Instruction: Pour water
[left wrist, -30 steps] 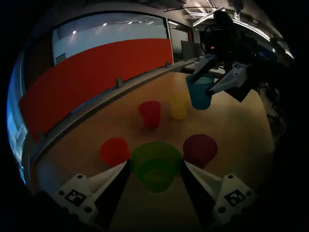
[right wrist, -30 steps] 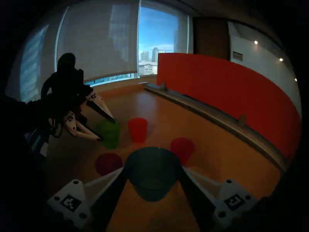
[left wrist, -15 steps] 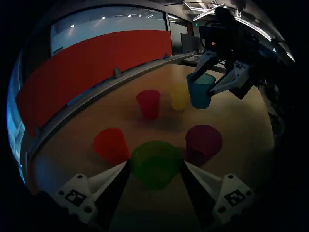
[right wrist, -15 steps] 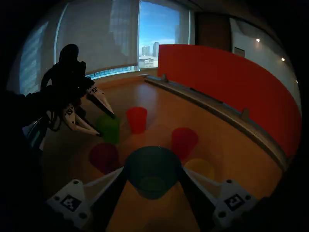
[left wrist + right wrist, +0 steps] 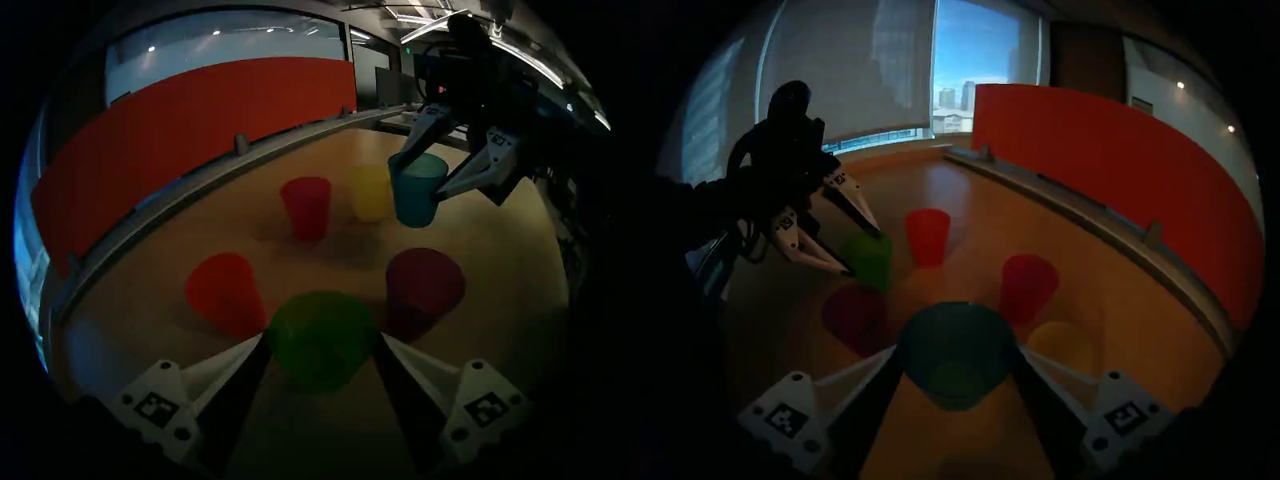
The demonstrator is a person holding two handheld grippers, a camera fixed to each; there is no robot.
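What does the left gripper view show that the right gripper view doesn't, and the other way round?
Left gripper view: ceiling strip lights overhead, and the green cup up close in the left claw, with the right claw farther off gripping the blue cup.

Right gripper view: a bright window with sky and towers, and blinds beside it. Here the blue cup is near and the green one far.

Both: the wooden table, the red partition, a red cup, an orange-red cup, a yellow cup and a maroon cup.
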